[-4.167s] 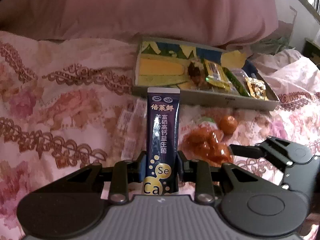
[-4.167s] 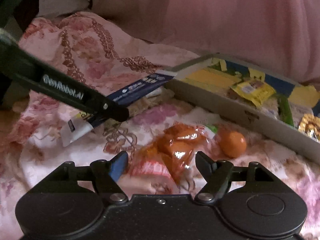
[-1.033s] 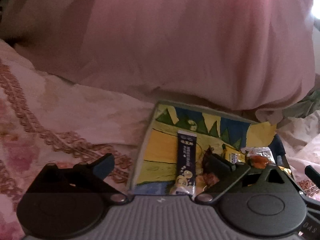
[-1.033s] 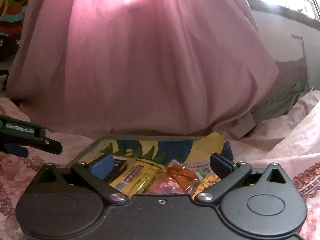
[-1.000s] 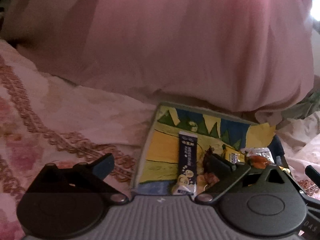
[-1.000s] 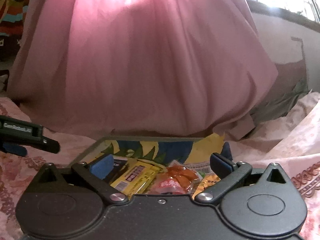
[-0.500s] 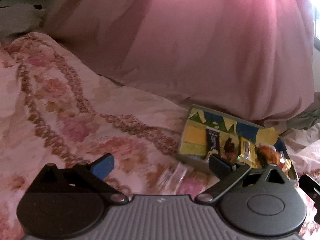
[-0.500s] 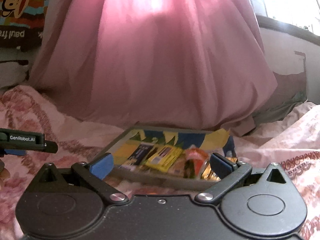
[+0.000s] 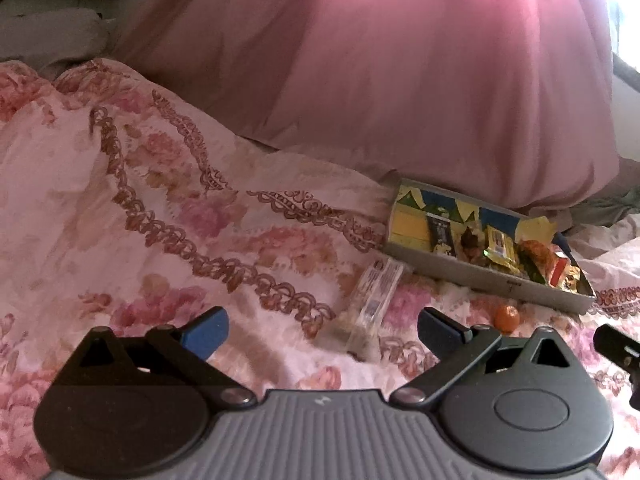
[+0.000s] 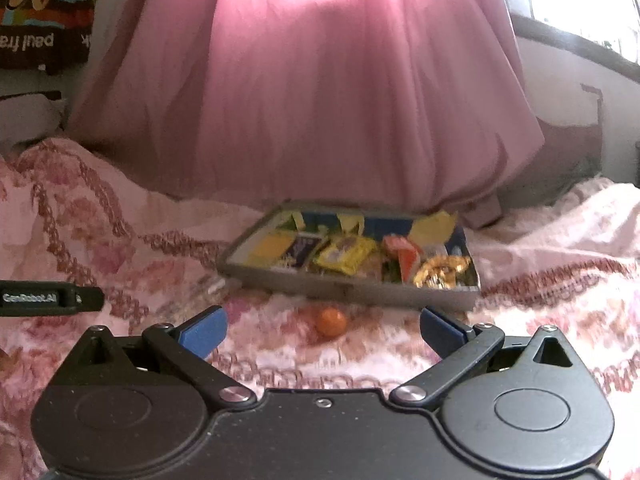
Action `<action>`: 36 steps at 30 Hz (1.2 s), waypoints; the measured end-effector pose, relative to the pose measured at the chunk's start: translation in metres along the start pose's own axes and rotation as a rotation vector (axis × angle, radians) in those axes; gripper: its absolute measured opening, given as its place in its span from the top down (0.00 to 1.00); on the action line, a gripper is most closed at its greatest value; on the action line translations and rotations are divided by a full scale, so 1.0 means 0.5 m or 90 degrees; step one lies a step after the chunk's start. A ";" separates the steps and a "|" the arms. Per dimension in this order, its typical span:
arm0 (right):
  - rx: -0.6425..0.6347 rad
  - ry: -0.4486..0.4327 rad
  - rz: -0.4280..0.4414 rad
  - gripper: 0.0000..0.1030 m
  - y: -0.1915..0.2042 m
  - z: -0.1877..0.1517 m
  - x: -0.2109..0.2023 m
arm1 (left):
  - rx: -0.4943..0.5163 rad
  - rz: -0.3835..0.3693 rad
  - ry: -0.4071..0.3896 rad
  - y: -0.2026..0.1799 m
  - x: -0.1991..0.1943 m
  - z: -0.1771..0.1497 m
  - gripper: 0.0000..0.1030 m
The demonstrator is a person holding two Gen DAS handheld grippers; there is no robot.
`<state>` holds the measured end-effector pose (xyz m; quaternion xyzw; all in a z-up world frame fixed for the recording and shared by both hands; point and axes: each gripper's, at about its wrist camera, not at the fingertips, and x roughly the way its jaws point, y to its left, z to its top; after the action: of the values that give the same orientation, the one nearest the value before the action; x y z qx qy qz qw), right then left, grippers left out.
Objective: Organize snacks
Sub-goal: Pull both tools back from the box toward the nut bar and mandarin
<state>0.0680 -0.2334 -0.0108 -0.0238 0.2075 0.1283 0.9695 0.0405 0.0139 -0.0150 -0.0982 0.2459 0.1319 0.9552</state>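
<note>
- Your left gripper (image 9: 322,328) stands wide open and empty, its blue-tipped fingers (image 9: 206,330) spread above the floral quilt (image 9: 160,216).
- Your right gripper (image 10: 320,328) is likewise spread wide with nothing between its fingers (image 10: 440,330); in its view the tip of the left gripper shows as a black bar at the left edge.
- Between your left fingers, farther out, a clear packet (image 9: 374,300) lies on the quilt, just before the tray's near left corner.
- A small orange ball (image 10: 331,321) rests on the quilt between your right fingers, near the tray's front wall but apart from it; the left view shows it to the right of the packet.
- The grey tray (image 10: 360,288) sits beyond, on the quilt, and holds the sorted snacks: a dark sachet (image 9: 442,236) at the left, a yellow wrapper (image 10: 346,254) in the middle, a red-orange pack (image 10: 400,254) beside it and a gold wrapper (image 10: 440,270) at the right end.
- Behind the tray rises a pink pillow (image 10: 312,92).
</note>
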 end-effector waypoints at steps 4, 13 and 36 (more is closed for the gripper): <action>0.005 0.019 -0.001 0.01 0.005 -0.011 0.005 | 0.018 -0.001 0.006 0.007 -0.014 -0.012 0.00; 0.002 0.048 0.004 0.01 0.011 -0.024 0.026 | 0.041 -0.002 0.024 0.002 -0.011 -0.023 0.00; 0.012 0.071 0.028 0.01 0.015 -0.029 0.045 | 0.070 0.006 0.040 -0.012 0.001 -0.040 0.00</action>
<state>0.0801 -0.2220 -0.0334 -0.0170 0.2626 0.1460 0.9537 0.0338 0.0033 -0.0315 -0.0486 0.2833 0.1197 0.9503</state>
